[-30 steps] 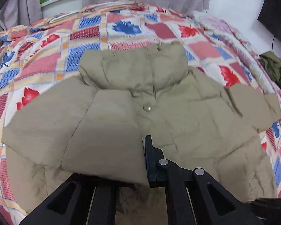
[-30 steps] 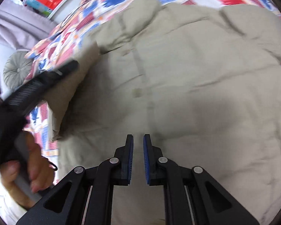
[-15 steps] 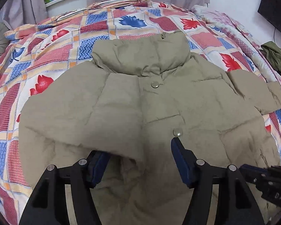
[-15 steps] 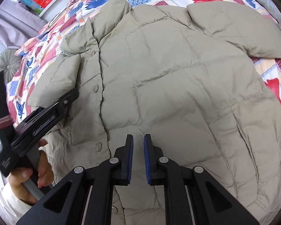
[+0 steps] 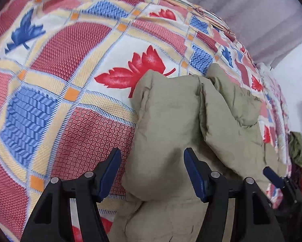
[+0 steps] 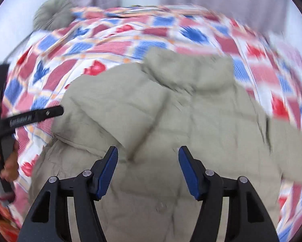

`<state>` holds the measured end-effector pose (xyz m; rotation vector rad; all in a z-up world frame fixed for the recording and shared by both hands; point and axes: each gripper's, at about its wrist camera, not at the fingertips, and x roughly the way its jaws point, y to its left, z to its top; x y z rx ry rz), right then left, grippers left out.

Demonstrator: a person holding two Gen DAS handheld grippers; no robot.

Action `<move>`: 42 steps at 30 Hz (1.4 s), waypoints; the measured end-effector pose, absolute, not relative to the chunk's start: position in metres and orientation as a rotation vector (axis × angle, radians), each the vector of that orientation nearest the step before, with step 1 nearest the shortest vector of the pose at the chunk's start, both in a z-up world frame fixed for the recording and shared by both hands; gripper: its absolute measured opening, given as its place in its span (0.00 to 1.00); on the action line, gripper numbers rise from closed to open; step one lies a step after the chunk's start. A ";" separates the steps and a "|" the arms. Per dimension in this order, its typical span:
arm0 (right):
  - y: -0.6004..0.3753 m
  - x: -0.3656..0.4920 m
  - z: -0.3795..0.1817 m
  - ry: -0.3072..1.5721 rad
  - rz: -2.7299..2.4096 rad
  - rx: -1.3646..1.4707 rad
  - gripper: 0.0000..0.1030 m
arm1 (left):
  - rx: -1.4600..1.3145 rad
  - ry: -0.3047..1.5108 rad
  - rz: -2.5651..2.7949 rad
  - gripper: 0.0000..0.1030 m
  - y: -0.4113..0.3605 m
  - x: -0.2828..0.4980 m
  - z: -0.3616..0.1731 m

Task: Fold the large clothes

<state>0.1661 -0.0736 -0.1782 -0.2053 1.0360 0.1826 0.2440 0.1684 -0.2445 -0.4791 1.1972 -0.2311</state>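
Patchwork bedspread (image 6: 118, 46) carries your khaki padded jacket (image 6: 171, 121) flat, collar toward the far curtain, long axis running away from you, one sleeve (image 5: 167, 125) folded inward; both left tongs (image 5: 152, 173) and right tongs (image 6: 148, 171), just opened, gape empty.

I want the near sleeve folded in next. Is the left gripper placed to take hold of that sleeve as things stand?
Probably yes. The left gripper is open, its jaws astride the sleeve of the khaki jacket, with nothing lying between pads and fabric. The right gripper hangs open over the jacket's body, clear of that side.
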 end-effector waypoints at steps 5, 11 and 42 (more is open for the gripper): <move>-0.015 0.192 -0.204 1.008 0.194 -0.437 0.64 | -0.637 1.255 -0.287 0.64 0.171 0.285 -0.279; -0.047 0.222 -0.205 0.989 0.049 -0.266 0.10 | -0.365 1.125 -0.198 0.22 0.137 0.291 -0.252; -0.223 0.199 -0.247 1.146 -0.154 0.405 0.14 | -0.005 1.154 -0.004 0.23 0.099 0.237 -0.274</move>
